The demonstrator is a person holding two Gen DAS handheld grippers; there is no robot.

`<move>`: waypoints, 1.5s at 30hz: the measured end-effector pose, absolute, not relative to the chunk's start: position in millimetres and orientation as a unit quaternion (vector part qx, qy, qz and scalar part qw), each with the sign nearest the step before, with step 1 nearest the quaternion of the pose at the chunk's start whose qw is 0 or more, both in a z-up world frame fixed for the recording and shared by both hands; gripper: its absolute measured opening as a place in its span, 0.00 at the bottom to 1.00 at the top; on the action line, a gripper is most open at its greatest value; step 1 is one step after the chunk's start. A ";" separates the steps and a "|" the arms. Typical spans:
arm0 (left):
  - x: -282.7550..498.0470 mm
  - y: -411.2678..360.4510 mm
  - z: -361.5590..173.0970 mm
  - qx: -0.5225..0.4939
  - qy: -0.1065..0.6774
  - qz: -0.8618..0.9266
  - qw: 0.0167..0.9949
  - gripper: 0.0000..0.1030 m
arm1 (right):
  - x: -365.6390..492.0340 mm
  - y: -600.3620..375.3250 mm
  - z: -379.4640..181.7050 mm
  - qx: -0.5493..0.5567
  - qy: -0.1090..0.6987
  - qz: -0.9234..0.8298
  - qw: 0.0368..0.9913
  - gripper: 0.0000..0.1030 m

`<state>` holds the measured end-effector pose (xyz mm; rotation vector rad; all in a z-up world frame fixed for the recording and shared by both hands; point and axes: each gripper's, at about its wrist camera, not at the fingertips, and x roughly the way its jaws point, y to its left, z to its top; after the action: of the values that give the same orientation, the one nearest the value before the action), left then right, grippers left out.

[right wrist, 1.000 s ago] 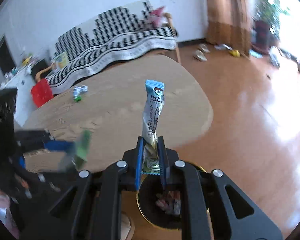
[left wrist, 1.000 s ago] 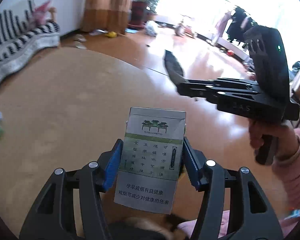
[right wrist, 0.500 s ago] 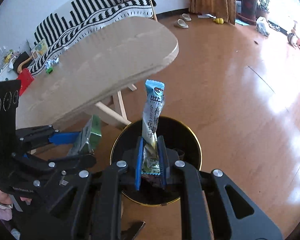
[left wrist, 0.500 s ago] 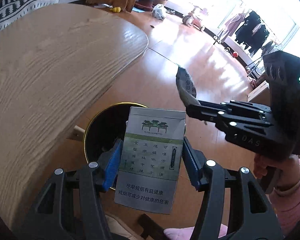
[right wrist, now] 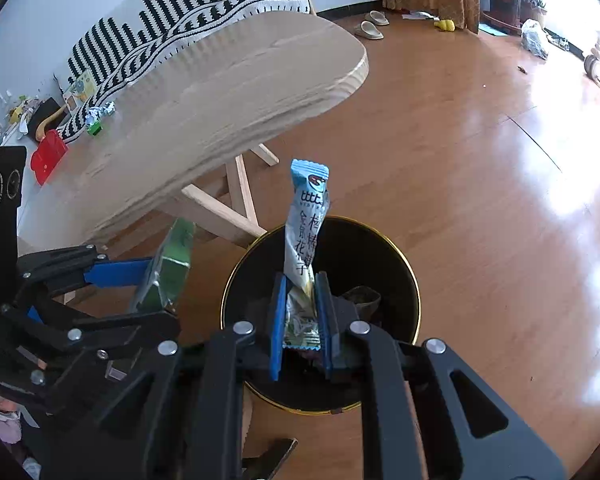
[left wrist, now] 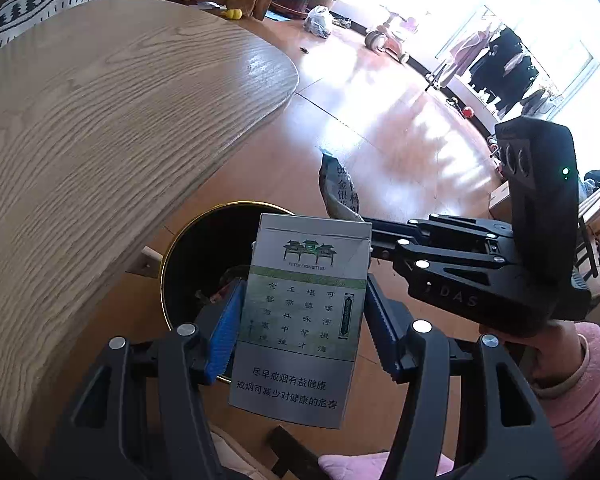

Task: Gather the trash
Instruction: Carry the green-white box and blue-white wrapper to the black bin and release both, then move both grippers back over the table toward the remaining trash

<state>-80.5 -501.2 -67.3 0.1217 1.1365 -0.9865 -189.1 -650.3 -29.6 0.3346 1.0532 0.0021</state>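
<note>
Each camera rides just behind its own gripper and looks steeply down along the fingers. The left gripper (left wrist: 304, 320) view sits close above the black round bin with a gold rim (left wrist: 188, 240), facing toward the bright window side of the room. The right gripper (right wrist: 300, 320) view looks over the same bin (right wrist: 400, 264) toward the striped sofa. Both share the bin, the pale oval wooden worktop (left wrist: 100, 120) (right wrist: 220, 92) and each other's gripper.
</note>
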 end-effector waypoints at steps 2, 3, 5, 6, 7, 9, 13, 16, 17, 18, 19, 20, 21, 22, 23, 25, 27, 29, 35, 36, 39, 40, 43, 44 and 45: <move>-81.3 -502.3 -67.7 0.054 0.516 -0.448 0.728 0.56 | -188.6 -650.6 -30.6 0.160 0.501 0.000 0.851 0.14; -81.2 -501.0 -68.0 0.054 0.516 -0.447 0.729 0.57 | -187.6 -651.2 -30.8 0.161 0.502 -0.001 0.850 0.14; -80.0 -500.2 -68.2 0.050 0.520 -0.438 0.732 0.82 | -188.1 -651.2 -31.0 0.160 0.502 0.002 0.850 0.25; -78.6 -499.4 -68.2 0.045 0.522 -0.429 0.736 0.91 | -188.9 -651.3 -30.8 0.155 0.504 -0.001 0.850 0.38; -79.4 -497.1 -66.3 0.039 0.521 -0.425 0.739 0.94 | -190.7 -651.7 -30.5 0.147 0.504 -0.008 0.851 0.65; -78.1 -492.4 -63.5 0.020 0.520 -0.423 0.742 0.94 | -195.7 -654.5 -29.5 0.128 0.503 -0.025 0.855 0.79; -74.8 -489.2 -64.4 -0.001 0.532 -0.414 0.738 0.94 | -204.9 -664.4 -33.0 0.137 0.504 -0.030 0.852 0.83; -75.7 -486.2 -49.9 -0.006 0.511 -0.416 0.752 0.94 | -209.2 -671.2 -36.5 0.148 0.503 -0.043 0.850 0.85; -75.9 -486.9 -42.8 -0.005 0.503 -0.416 0.758 0.94 | -209.6 -671.9 -36.5 0.150 0.502 -0.048 0.850 0.87; -75.5 -483.8 -34.9 -0.004 0.493 -0.417 0.764 0.94 | -209.4 -671.8 -35.7 0.148 0.501 -0.053 0.851 0.88; -72.5 -481.4 -25.5 -0.003 0.483 -0.415 0.771 0.94 | -210.3 -671.6 -34.6 0.143 0.499 -0.057 0.853 0.91; -67.8 -475.2 -12.6 -0.003 0.469 -0.408 0.783 0.94 | -208.9 -670.7 -33.3 0.136 0.498 -0.061 0.854 0.93; -62.8 -467.0 -0.9 -0.003 0.457 -0.402 0.794 0.94 | -205.3 -668.6 -30.6 0.127 0.497 -0.064 0.856 0.93; -57.1 -458.2 10.5 -0.003 0.446 -0.395 0.803 0.94 | -200.9 -666.3 -27.1 0.118 0.496 -0.065 0.858 0.93; -47.6 -441.9 25.1 0.001 0.434 -0.381 0.816 0.94 | -195.4 -664.0 -22.6 0.112 0.492 -0.066 0.861 0.93; -26.0 -402.8 49.8 0.000 0.415 -0.342 0.843 0.94 | -179.2 -656.6 -9.4 0.102 0.478 -0.062 0.870 0.93; -3.8 -363.4 65.6 -0.008 0.405 -0.296 0.865 0.94 | -158.3 -644.9 5.9 0.096 0.458 -0.051 0.882 0.93; 25.4 -314.5 71.8 -0.013 0.409 -0.232 0.882 0.94 | -137.6 -630.4 20.1 0.095 0.440 -0.036 0.892 0.93; 94.0 -200.1 46.9 -0.028 0.441 -0.088 0.893 0.94 | -43.0 -552.7 57.1 0.096 0.399 0.054 0.910 0.93; 104.7 -187.4 37.1 -0.049 0.445 -0.076 0.891 0.94 | -29.1 -540.4 59.5 0.094 0.399 0.066 0.910 0.93; 127.1 -180.0 12.2 -0.104 0.462 -0.086 0.876 0.94 | 31.8 -493.7 70.7 0.097 0.394 0.107 0.908 0.93; 131.8 -176.7 3.8 -0.118 0.465 -0.090 0.873 0.94 | 54.0 -476.0 73.5 0.107 0.394 0.126 0.904 0.93; 146.5 -175.6 -19.3 -0.145 0.493 -0.087 0.853 0.94 | 109.8 -427.5 76.6 0.124 0.407 0.172 0.888 0.89; 149.9 -178.0 -18.5 -0.137 0.494 -0.089 0.854 0.94 | 132.6 -403.4 73.0 0.122 0.418 0.194 0.879 0.84; 153.8 -177.2 -16.2 -0.114 0.491 -0.087 0.860 0.94 | 146.2 -388.1 70.3 0.119 0.426 0.204 0.873 0.81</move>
<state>153.8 -177.2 -16.2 -0.2387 1.0298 -0.1822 146.2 -388.1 70.3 0.2496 0.8898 0.4255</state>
